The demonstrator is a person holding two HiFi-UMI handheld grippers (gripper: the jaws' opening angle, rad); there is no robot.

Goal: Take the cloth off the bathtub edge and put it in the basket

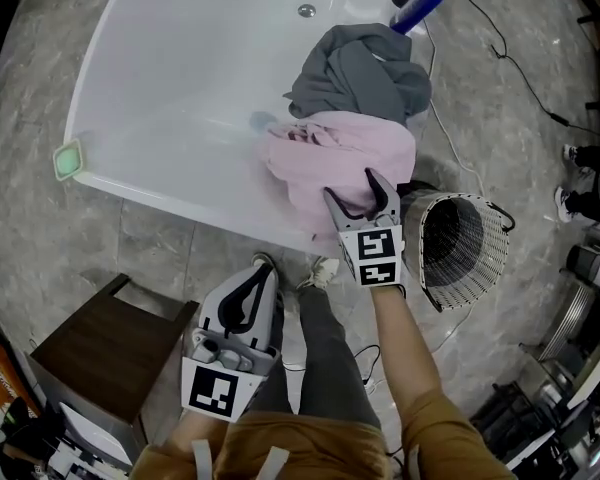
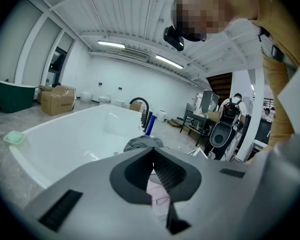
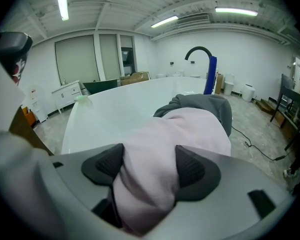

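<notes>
Head view
Right tool (image 1: 349, 183): its jaws stand wide apart, lowered onto the crumpled pink fabric cloth (image 1: 320, 153), with one finger on each side of a fold.
Pink cloth: it is heaped on the near rim of the glossy white bathtub (image 1: 180, 88), under and ahead of the right tool.
Bundled grey fabric cloth (image 1: 365, 68): it lies beyond the pink cloth, touching it, farther from the right tool.
Round white wire basket (image 1: 465, 248): it is on the grey stone floor (image 1: 160, 243), just beside the right tool on its outer side.
Left tool (image 1: 263, 271): it sits short of the tub rim, its tips together and nothing between them.
Dark brown wooden stool (image 1: 90, 348): it stands beside the left tool, on its outer side.

Left gripper view
Left tool (image 2: 152, 154): the dark pads meet at the tip and grip nothing.
Pink cloth (image 2: 157, 191): a sliver shows through the slit behind the tips.
Grey cloth (image 2: 142, 143): it is straight ahead on the tub rim.

Right gripper view
Right tool (image 3: 149, 166): its pads are spread wide and the pink cloth fills the gap; no squeeze shows.
Grey cloth (image 3: 205, 104): it is just past the pink one.
Curved black tap (image 3: 197, 51): it is far ahead.
</notes>
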